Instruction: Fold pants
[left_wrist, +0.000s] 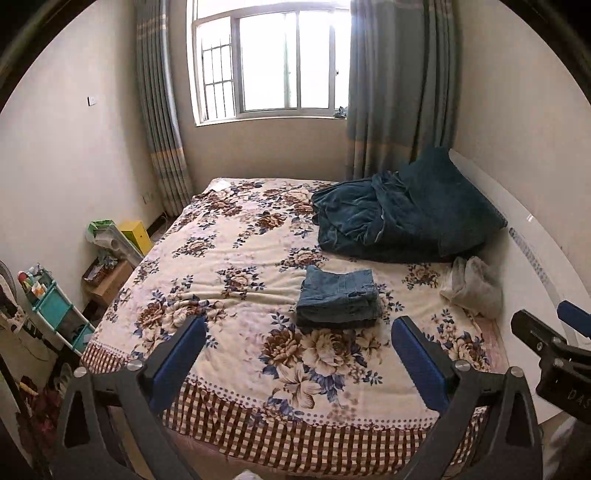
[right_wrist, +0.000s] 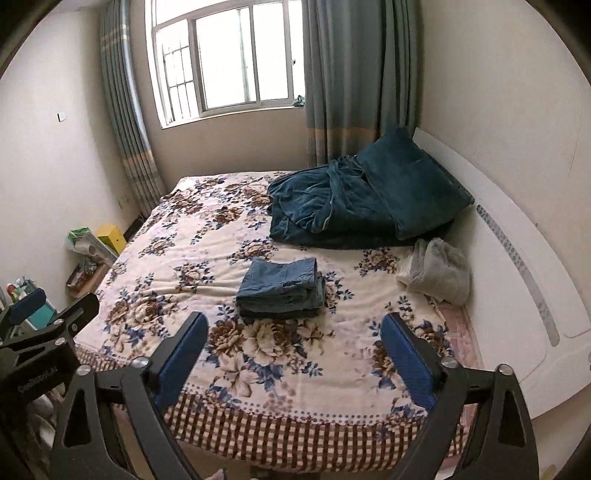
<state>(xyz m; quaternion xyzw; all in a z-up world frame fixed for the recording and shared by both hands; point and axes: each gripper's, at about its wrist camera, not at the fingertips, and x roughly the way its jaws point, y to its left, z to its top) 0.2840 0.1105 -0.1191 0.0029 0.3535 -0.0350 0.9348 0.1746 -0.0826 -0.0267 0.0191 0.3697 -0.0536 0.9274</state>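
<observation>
Blue denim pants (left_wrist: 338, 297) lie folded into a compact stack on the floral bedspread (left_wrist: 236, 258), near the middle of the bed; they also show in the right wrist view (right_wrist: 282, 288). My left gripper (left_wrist: 299, 354) is open and empty, held above the foot of the bed, short of the pants. My right gripper (right_wrist: 293, 350) is open and empty too, beside the left one and equally short of the pants. The right gripper's body shows at the right edge of the left wrist view (left_wrist: 554, 354); the left gripper's body shows at the left edge of the right wrist view (right_wrist: 48, 339).
A dark teal quilt and pillow (left_wrist: 402, 218) are heaped at the head of the bed, with a grey fluffy cloth (left_wrist: 472, 286) beside the white headboard (left_wrist: 535, 258). Shelves and boxes (left_wrist: 55, 306) crowd the floor left of the bed. A window (left_wrist: 273, 59) is behind.
</observation>
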